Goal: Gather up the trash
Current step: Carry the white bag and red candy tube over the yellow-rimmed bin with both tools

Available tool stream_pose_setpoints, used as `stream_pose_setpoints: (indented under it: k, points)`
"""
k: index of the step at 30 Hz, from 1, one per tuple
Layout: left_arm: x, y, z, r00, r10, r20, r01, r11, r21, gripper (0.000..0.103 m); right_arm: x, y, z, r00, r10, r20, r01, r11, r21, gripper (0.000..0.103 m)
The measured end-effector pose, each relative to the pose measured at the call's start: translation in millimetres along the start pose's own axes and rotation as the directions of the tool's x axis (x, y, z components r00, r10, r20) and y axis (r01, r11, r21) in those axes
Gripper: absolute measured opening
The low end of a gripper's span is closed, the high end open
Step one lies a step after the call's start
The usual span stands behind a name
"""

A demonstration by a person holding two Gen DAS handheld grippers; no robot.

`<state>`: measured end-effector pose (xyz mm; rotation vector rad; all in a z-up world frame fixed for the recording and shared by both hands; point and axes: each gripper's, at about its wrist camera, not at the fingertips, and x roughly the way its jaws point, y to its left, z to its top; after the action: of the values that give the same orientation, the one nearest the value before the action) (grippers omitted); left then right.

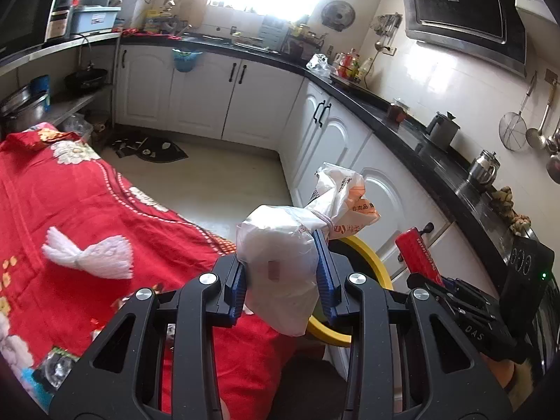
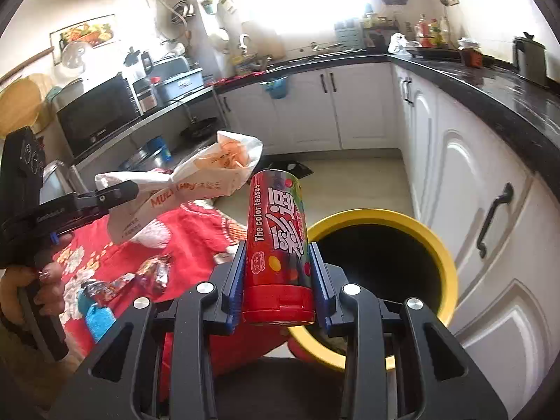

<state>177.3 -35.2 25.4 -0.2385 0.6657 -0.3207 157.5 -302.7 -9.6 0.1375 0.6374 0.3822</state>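
Kitchen cupboards run round the room, with a black bench (image 1: 402, 119) on top and a red flowery cloth (image 1: 87, 210) low on my left; I am carrying two bits of trash to the yellow bin (image 2: 444, 245); my left tongs (image 1: 281, 280) are closed on a white plastic bag (image 1: 280, 262) tied at the neck, and my right tongs (image 2: 278, 283) are closed on a red candy tube (image 2: 276, 241) that stands upright; the bin sits on the floor just beside the white cupboard doors (image 2: 490, 210), and its dark mouth is right behind the tube.

I think the good way is to bring each thing well over the hole before I let go, tube first because it is nearest; the bag is floppy and wide, so it could catch on the yellow rim and flop out.

My two tongs are close together, so they could bump; the cloth edge lies right by the bin; some shiny wrappers (image 2: 154, 273) are on the cloth, not yet collected; a kettle (image 1: 484, 166) stands on the bench, well apart.
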Motion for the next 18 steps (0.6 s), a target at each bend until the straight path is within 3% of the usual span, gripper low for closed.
stream_pose_setpoints:
  k: [11,18]
  points:
    - [30,-32,-1,0.999,-0.032,-0.037,0.034,0.999,0.033,0.027,-6,-42,-1,0.990,-0.141,0.013,0.140,0.990,0.030,0.032]
    - [51,-49,-7,0.996,-0.039,-0.075,0.044,0.997,0.060,0.027,-2,-63,-7,0.984,-0.179,0.002,0.179,0.982,0.068,0.032]
